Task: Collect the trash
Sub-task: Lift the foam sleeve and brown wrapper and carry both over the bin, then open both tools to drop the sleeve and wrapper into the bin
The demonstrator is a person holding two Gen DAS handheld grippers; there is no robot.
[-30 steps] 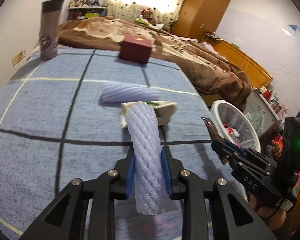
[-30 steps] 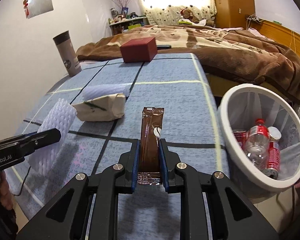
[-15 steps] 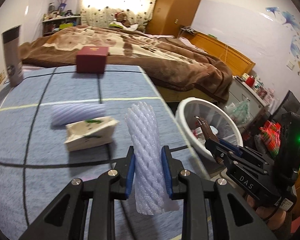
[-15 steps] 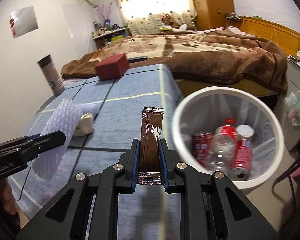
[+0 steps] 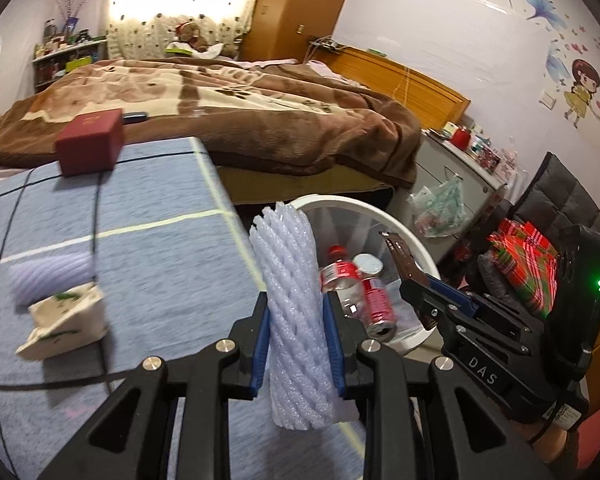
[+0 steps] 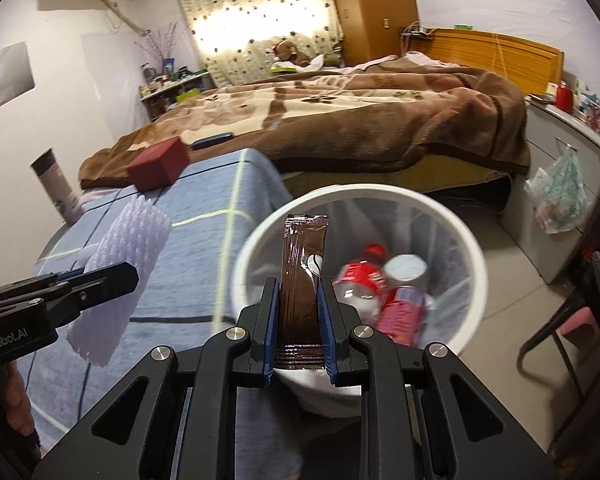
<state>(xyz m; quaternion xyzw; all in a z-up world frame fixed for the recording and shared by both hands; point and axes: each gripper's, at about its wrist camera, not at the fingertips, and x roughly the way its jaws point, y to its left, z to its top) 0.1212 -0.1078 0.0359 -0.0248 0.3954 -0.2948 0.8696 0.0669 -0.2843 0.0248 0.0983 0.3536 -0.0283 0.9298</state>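
My left gripper is shut on a pale lilac foam net sleeve, held upright over the table's right edge beside the white trash bin. My right gripper is shut on a brown sachet, held over the near side of the bin. The bin holds a plastic bottle and red cans. The left gripper with the foam sleeve shows at the left of the right wrist view. A second foam sleeve and a crumpled white wrapper lie on the blue cloth.
A dark red box sits at the table's far edge, a tall cup at the far left. A bed with a brown blanket lies behind. A grey cabinet with a hanging plastic bag stands right of the bin.
Both grippers have swung right from over the table toward the bin, each still holding its item. The sachet is now over the bin's opening.
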